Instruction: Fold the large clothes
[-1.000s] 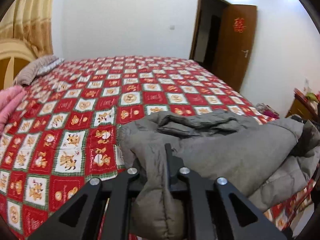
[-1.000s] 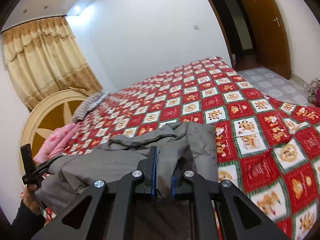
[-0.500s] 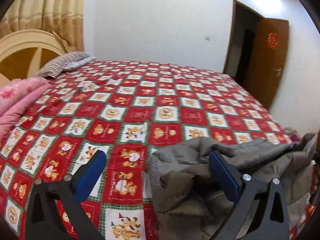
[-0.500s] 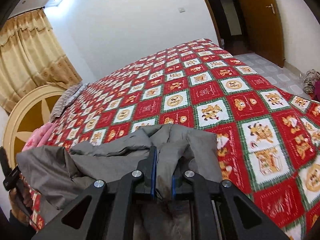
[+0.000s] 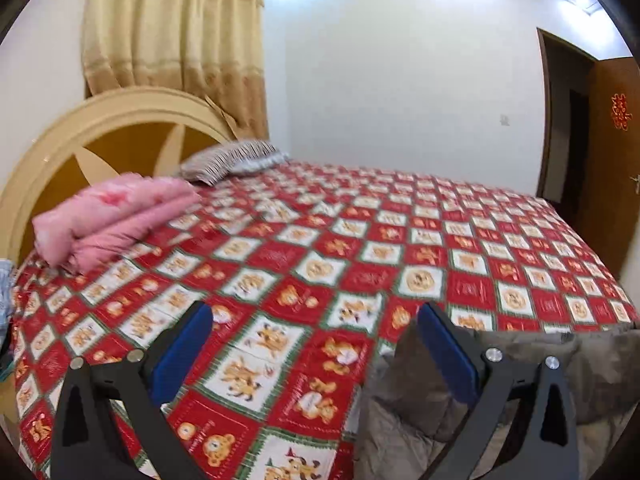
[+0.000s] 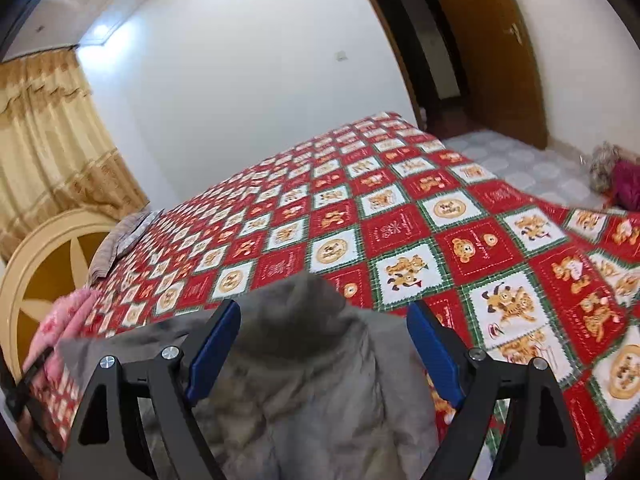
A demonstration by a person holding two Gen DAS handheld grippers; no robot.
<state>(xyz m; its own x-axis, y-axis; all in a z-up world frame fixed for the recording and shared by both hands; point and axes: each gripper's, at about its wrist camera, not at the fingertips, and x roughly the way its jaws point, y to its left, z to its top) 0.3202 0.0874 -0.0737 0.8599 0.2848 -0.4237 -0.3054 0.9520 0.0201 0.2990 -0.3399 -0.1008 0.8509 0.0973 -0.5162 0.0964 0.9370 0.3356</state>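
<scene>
A grey padded coat (image 6: 312, 368) lies bunched on the near edge of the bed. In the left wrist view it (image 5: 560, 364) sits at the lower right, under and behind the right finger. My left gripper (image 5: 316, 344) is open and empty over the bedspread, to the left of the coat. My right gripper (image 6: 324, 336) is open, its blue pads (image 6: 214, 344) standing either side of the coat's raised fold without holding it.
The bed has a red and white bear-pattern bedspread (image 5: 360, 248). A folded pink quilt (image 5: 108, 216) and a striped pillow (image 5: 232, 160) lie by the round headboard (image 5: 100, 132). A brown door (image 6: 484, 40) and tiled floor (image 6: 516, 164) are to the right.
Both grippers have let go of the grey coat and opened, the left first. The left one has swung left toward the headboard; the coat has dropped onto the bed.
</scene>
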